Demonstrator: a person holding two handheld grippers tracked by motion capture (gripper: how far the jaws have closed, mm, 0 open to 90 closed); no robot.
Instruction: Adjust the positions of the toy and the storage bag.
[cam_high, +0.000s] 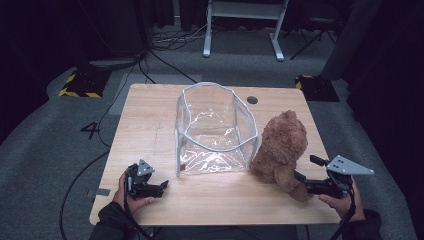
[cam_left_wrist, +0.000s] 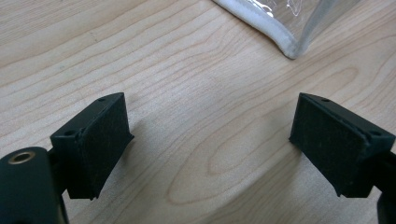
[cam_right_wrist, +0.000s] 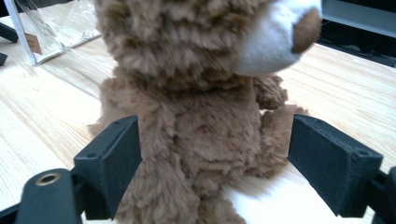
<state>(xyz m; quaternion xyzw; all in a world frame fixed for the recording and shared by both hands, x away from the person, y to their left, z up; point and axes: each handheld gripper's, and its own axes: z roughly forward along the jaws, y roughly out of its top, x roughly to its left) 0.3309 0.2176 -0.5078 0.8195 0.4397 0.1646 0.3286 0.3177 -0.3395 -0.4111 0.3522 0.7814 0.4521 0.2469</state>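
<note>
A brown teddy bear (cam_high: 281, 147) sits upright on the wooden table (cam_high: 150, 120), leaning against the right side of a clear plastic bag with white piping (cam_high: 215, 130). My right gripper (cam_high: 303, 183) is at the bear's lower right, open. In the right gripper view its jaws stand wide on either side of the bear's body (cam_right_wrist: 205, 126), below the white muzzle. My left gripper (cam_high: 161, 187) rests near the front left of the table, open and empty. In the left gripper view its black pads (cam_left_wrist: 100, 140) hover over bare wood, with the bag's corner (cam_left_wrist: 285, 44) ahead.
A round cable hole (cam_high: 252, 100) lies in the table behind the bag. Beyond the table are a white desk frame (cam_high: 245, 25), floor cables and yellow-black striped bases (cam_high: 80, 85). The table's front edge is close under both hands.
</note>
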